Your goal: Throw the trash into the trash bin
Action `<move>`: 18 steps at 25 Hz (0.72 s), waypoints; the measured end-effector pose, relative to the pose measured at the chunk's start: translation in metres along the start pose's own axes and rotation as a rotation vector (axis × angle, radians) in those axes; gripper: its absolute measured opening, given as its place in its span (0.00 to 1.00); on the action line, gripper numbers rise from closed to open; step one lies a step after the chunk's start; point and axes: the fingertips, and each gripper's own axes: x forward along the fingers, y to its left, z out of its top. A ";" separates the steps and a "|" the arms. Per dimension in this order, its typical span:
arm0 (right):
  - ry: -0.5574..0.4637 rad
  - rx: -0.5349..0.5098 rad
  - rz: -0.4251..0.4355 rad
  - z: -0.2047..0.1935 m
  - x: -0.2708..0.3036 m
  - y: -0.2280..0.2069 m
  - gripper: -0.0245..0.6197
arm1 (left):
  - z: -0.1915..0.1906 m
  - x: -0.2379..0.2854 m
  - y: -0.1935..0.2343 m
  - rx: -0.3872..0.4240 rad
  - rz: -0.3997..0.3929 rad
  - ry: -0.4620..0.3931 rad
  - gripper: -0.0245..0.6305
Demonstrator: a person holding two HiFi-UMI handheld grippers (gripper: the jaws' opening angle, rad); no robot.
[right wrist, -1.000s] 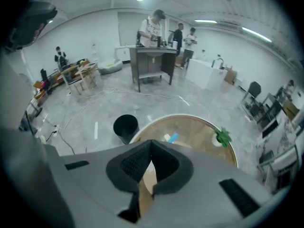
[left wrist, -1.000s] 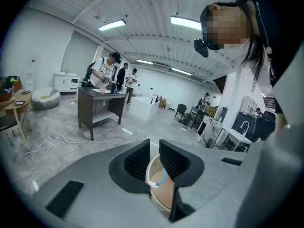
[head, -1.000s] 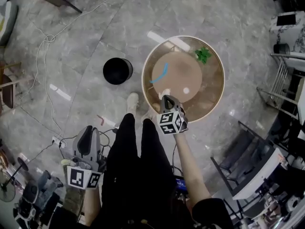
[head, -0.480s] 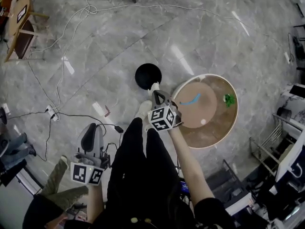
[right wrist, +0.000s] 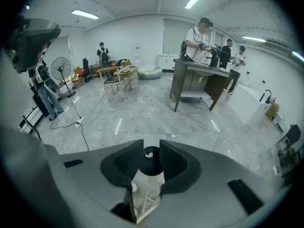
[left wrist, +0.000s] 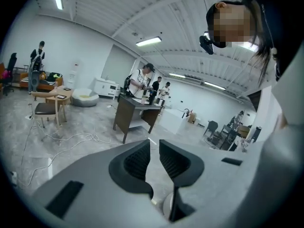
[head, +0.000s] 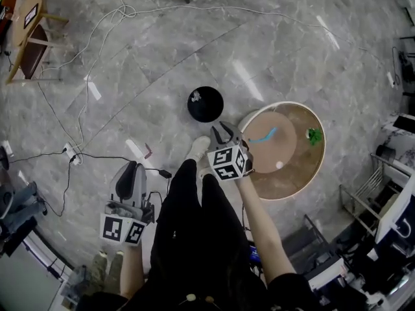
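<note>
Now, release over the trash bin (head: 206, 105)
My right gripper (head: 222, 129) has jaws that have just been opening, empty; white trash (head: 198, 96) lies inside. Stay centred over the rim.

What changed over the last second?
The right gripper swung from the table toward the bin; its fingers have just been opening, now empty, and the white scrap lies in the bin. The left gripper stayed empty; the blue strip and green item remain on the table.

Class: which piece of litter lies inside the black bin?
The small white scrap, alone inside the bin; the blue strip, green item and white bit lie on the round table.
</note>
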 end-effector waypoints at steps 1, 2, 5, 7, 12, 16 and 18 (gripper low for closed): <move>-0.015 0.025 -0.022 -0.001 -0.014 -0.003 0.21 | 0.001 0.005 -0.006 0.014 -0.033 0.003 0.13; -0.035 0.053 -0.047 -0.001 -0.029 -0.006 0.20 | 0.001 0.011 -0.012 0.031 -0.069 0.008 0.13; -0.123 0.158 -0.123 -0.001 -0.083 -0.018 0.18 | 0.003 0.032 -0.042 0.083 -0.188 0.023 0.13; -0.193 0.239 -0.172 -0.003 -0.123 -0.027 0.16 | 0.004 0.046 -0.069 0.113 -0.272 0.029 0.13; -0.400 0.429 -0.339 -0.019 -0.237 -0.053 0.06 | 0.008 0.073 -0.158 0.195 -0.526 0.035 0.13; -0.616 0.528 -0.477 -0.030 -0.328 -0.060 0.04 | 0.005 0.078 -0.232 0.302 -0.713 0.042 0.11; -0.697 0.571 -0.553 -0.036 -0.366 -0.059 0.04 | 0.006 0.076 -0.265 0.342 -0.795 0.037 0.10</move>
